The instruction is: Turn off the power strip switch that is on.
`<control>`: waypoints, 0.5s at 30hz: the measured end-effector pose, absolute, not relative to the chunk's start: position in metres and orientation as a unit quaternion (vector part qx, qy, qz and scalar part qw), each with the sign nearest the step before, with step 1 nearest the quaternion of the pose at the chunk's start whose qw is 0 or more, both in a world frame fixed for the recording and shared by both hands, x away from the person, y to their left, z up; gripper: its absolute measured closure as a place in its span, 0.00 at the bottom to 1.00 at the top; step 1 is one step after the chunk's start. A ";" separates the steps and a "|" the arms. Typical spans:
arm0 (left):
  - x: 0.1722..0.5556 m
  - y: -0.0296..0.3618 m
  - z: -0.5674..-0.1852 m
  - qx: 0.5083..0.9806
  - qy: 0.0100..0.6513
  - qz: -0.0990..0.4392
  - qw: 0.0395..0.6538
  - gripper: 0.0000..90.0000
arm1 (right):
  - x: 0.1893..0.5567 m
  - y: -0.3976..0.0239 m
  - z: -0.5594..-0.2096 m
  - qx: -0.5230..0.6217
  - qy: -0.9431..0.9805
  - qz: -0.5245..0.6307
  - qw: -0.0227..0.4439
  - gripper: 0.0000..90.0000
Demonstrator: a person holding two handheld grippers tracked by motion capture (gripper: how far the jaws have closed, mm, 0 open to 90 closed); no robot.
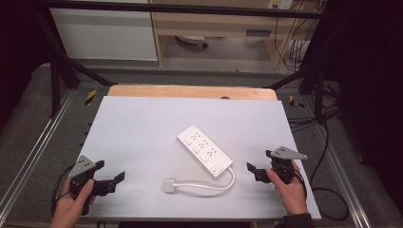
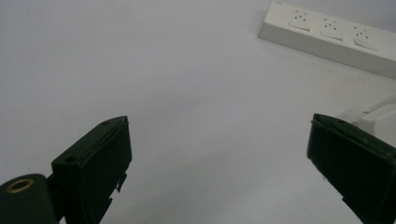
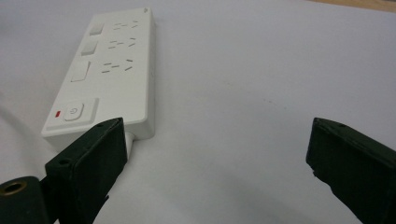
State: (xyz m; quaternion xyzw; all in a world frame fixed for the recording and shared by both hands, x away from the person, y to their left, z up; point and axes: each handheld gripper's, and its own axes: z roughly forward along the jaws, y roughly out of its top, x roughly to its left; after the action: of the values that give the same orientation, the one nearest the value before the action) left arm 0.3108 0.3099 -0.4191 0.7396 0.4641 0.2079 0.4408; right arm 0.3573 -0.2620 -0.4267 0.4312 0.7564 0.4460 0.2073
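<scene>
— High view entry: lying mid-table, slantwise, white power strip (image 1: pixel 205 149), rigid plastic, light, smooth; cord (image 1: pixel 209 186) curling to plug (image 1: pixel 169 185) at near edge.

— Gripping where?

— Probably across narrow sides of body; cord limp, trailing. Showing three outlets, switch with red mark.

— Grippers?

— Left gripper (image 1: pixel 116 181) and right gripper (image 1: pixel 255 171) flanking, jaws gaping wide, holding nothing.
</scene>
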 end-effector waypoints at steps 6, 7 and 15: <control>0.311 0.310 -0.419 0.740 0.464 0.208 0.440 0.07 | 0.354 -0.258 -0.418 0.427 0.754 0.454 0.209 0.06; 0.311 0.310 -0.419 0.740 0.464 0.208 0.440 0.07 | 0.354 -0.258 -0.416 0.427 0.754 0.454 0.207 0.06; 0.311 0.310 -0.419 0.741 0.464 0.208 0.439 0.07 | 0.352 -0.253 -0.409 0.427 0.750 0.462 0.206 0.06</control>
State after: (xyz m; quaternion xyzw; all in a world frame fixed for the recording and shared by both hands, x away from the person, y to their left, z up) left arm 0.3107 0.3104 -0.4195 0.7407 0.4640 0.2081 0.4390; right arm 0.3521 -0.2534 -0.4094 0.4269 0.7499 0.4616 0.2056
